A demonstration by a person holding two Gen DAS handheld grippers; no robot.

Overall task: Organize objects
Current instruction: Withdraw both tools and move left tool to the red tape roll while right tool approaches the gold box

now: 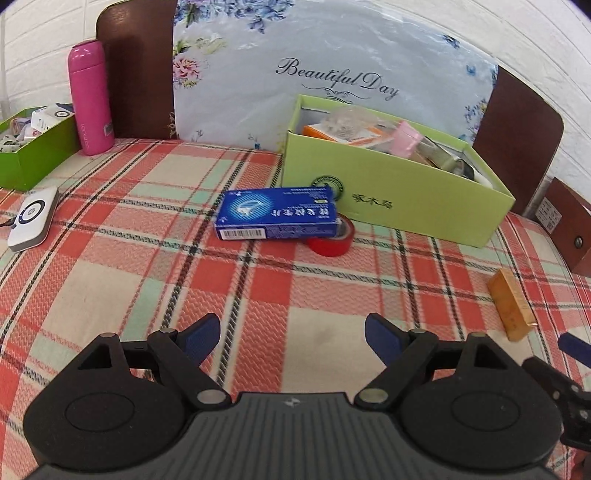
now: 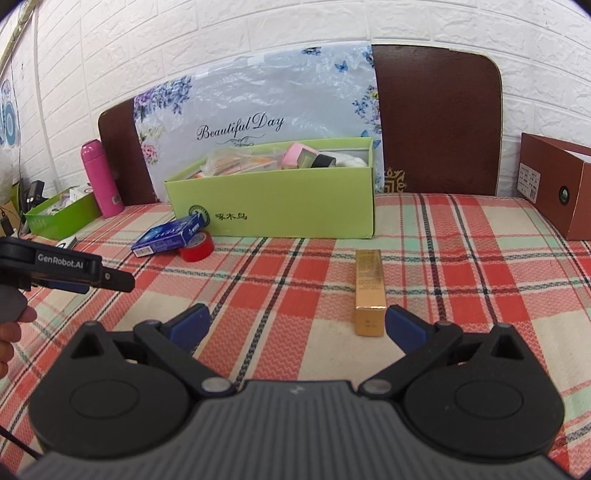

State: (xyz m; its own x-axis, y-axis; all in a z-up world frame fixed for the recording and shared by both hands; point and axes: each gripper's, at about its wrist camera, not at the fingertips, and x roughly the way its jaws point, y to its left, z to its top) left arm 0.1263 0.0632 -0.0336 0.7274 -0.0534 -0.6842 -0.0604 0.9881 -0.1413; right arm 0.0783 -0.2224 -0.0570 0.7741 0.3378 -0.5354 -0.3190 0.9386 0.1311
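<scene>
- The left tongs (image 1: 291, 334) stand wide apart and grasp nothing; only bare plaid cloth (image 1: 258, 295) lies between their blue fingertips (image 1: 201, 332).
- The right tongs (image 2: 295, 325) are likewise released and empty, their right fingertip (image 2: 400, 326) just beside the near end of the gold box (image 2: 369, 291), which lies flat on the cloth (whether they touch, I cannot tell).
- Ahead of the left tongs, well apart, a blue carton (image 1: 277, 214) leans tilted, one end propped on a red tape roll (image 1: 332, 240).
- Behind those two stands an open light-green box (image 1: 388, 199), full of small items, among them a pink one.
- At the far left, a pink bottle (image 1: 90, 98) stands upright next to a darker green box (image 1: 33, 158) holding small packages.
- A white device (image 1: 31, 219) lies flat near the left edge, in front of that darker green box.
- A brown box (image 2: 554, 184) sits at the far right.
- A floral panel reading "Beautiful Day" (image 1: 332, 74) leans against the white brick wall (image 2: 258, 33).
- The left tongs' side arm and part of a hand (image 2: 9, 332) show at the left edge of the right wrist view.
</scene>
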